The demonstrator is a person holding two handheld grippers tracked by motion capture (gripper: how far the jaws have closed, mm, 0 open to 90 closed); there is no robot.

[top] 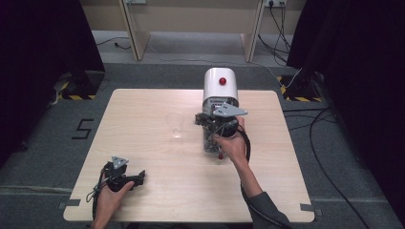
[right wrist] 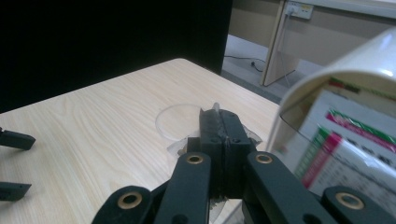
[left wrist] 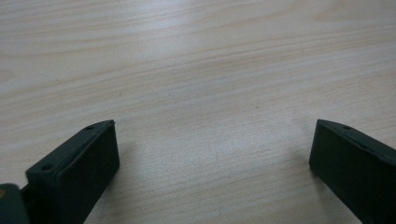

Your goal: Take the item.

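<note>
A white domed machine (top: 219, 86) with a red knob stands at the far middle of the table, and its labelled side (right wrist: 345, 140) fills the right of the right gripper view. Just in front of it, my right gripper (top: 199, 119) (right wrist: 219, 116) is shut on a thin, crinkled piece of clear plastic (right wrist: 212, 108). A clear container (top: 210, 143) sits below the hand. An empty clear cup (top: 175, 125) (right wrist: 180, 122) stands upright to the left of those jaws. My left gripper (top: 140, 177) (left wrist: 215, 125) rests open on the bare wood at the front left.
The light wooden table (top: 157, 157) has bare wood between the two hands. The left gripper's jaws also appear at the left edge of the right gripper view. Black curtains flank the table, and cables (top: 315, 138) lie on the grey floor at the right.
</note>
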